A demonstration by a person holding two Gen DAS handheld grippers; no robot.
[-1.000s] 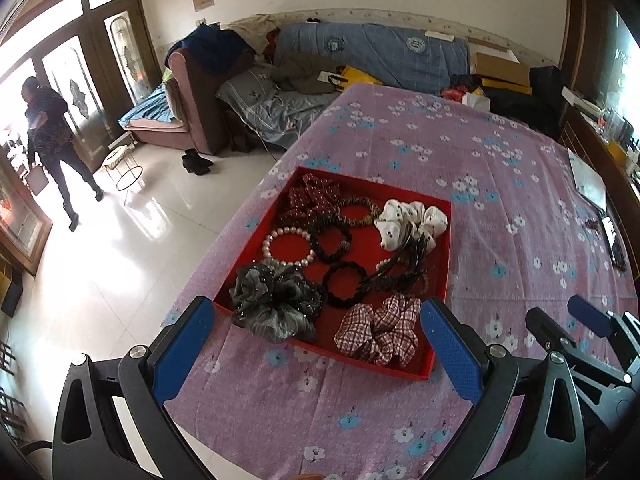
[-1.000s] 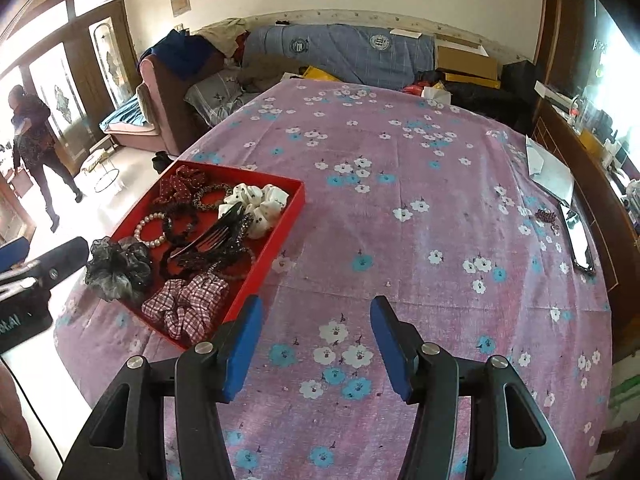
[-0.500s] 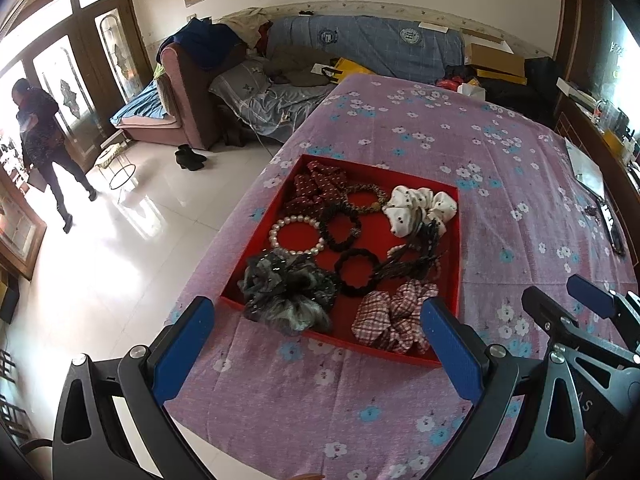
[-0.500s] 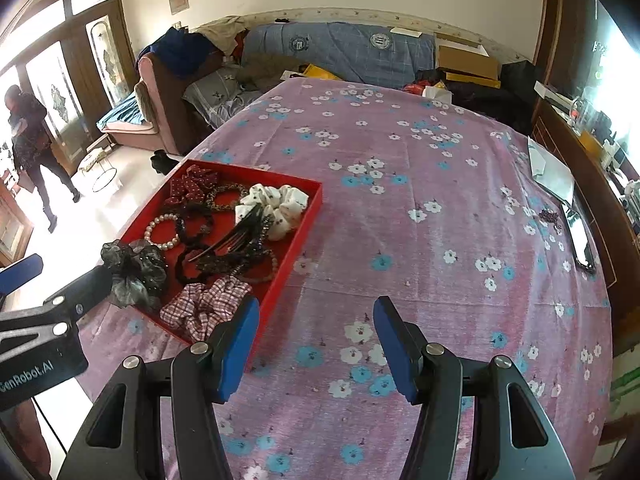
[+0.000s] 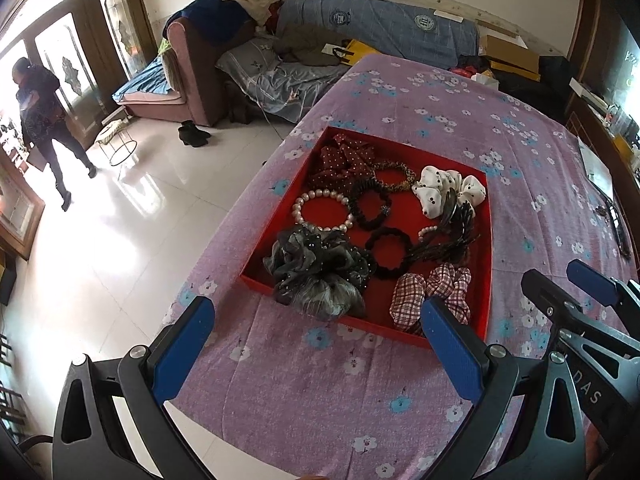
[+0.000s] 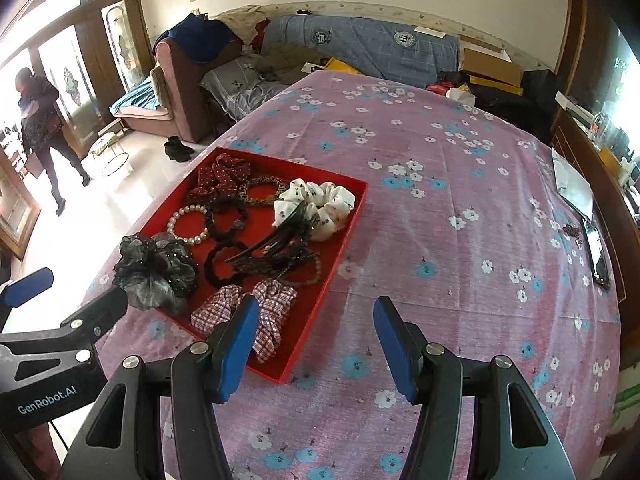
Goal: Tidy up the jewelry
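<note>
A red tray (image 5: 487,280) (image 6: 352,216) sits on the purple flowered table. It holds a grey scrunchie (image 5: 316,268) (image 6: 154,266), a plaid scrunchie (image 5: 432,288) (image 6: 272,300), a white dotted scrunchie (image 5: 448,192) (image 6: 320,204), a pearl bracelet (image 5: 320,210) (image 6: 188,224), a red dotted bow (image 5: 344,160) (image 6: 220,174), black hair ties (image 5: 390,252) and a dark hair clip (image 6: 276,240). My left gripper (image 5: 316,356) is open and empty, just before the tray's near edge. My right gripper (image 6: 316,348) is open and empty, at the tray's near right corner.
The table's left edge (image 5: 224,240) drops to a white tiled floor. A phone (image 6: 598,256) and papers (image 6: 572,184) lie at the table's right edge. A sofa with clothes (image 6: 352,48) stands behind. A person (image 5: 44,120) walks by the door at far left.
Both grippers have moved closer to the tray, which now looks larger in both views. The jaws stay open. The person at the door has stepped on.
</note>
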